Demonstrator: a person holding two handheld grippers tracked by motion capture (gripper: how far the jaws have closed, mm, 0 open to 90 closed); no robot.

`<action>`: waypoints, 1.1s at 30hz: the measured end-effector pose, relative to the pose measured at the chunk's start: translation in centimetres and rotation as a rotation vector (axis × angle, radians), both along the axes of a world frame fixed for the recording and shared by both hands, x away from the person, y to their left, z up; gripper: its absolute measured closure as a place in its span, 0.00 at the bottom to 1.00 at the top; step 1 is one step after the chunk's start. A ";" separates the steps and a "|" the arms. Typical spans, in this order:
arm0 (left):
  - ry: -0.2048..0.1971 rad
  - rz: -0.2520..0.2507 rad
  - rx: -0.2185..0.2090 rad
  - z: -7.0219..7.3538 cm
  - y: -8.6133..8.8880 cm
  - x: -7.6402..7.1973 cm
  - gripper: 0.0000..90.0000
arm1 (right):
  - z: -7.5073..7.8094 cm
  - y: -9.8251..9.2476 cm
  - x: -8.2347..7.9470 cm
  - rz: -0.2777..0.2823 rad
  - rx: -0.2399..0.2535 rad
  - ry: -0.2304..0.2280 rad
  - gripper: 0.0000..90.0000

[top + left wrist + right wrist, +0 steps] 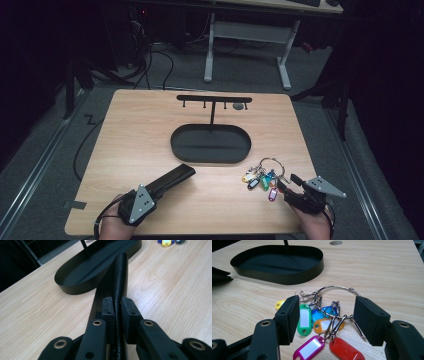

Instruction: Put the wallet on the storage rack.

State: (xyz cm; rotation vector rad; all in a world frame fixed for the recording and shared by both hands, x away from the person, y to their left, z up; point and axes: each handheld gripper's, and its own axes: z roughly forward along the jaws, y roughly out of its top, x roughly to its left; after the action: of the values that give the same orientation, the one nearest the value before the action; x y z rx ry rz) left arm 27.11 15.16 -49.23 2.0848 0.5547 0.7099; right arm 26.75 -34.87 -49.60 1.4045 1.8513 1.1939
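Black oval tray [210,145] bare inside; left claw [117,305] clamping black case [120,272], right claw [327,320] wide over key tags [322,325].

Pale wood-grain table [140,130]; matt black tray [287,277]; shiny metal ring [337,287]; glossy plastic tags [305,317].

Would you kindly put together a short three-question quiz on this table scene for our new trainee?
1. True or false: the left gripper is shut on the black case.
2. Which thing lies between the open jaws of the right gripper? A) the bunch of key tags B) the black tray C) the hook stand
3. Fill in: the hook stand rises from the black ____.

Key: 1 true; 2 A; 3 tray.
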 end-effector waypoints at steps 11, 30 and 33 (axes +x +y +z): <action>0.070 0.004 -0.113 1.4 0.8 -0.3 0.92 | 0.0 0.1 0.1 0.004 0.003 0.004 0.43; 0.155 0.011 -0.266 1.1 2.4 0.4 0.89 | -0.2 0.8 0.4 0.016 -0.002 0.015 0.43; 0.162 0.023 -0.285 0.9 3.0 0.8 0.84 | -0.2 0.8 0.4 0.018 -0.002 0.020 0.43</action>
State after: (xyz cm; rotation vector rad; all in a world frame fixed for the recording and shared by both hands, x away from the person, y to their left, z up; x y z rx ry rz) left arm 27.88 18.16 -48.29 1.8795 0.7273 0.4469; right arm 27.19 -34.05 -49.85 1.4068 1.8817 1.1904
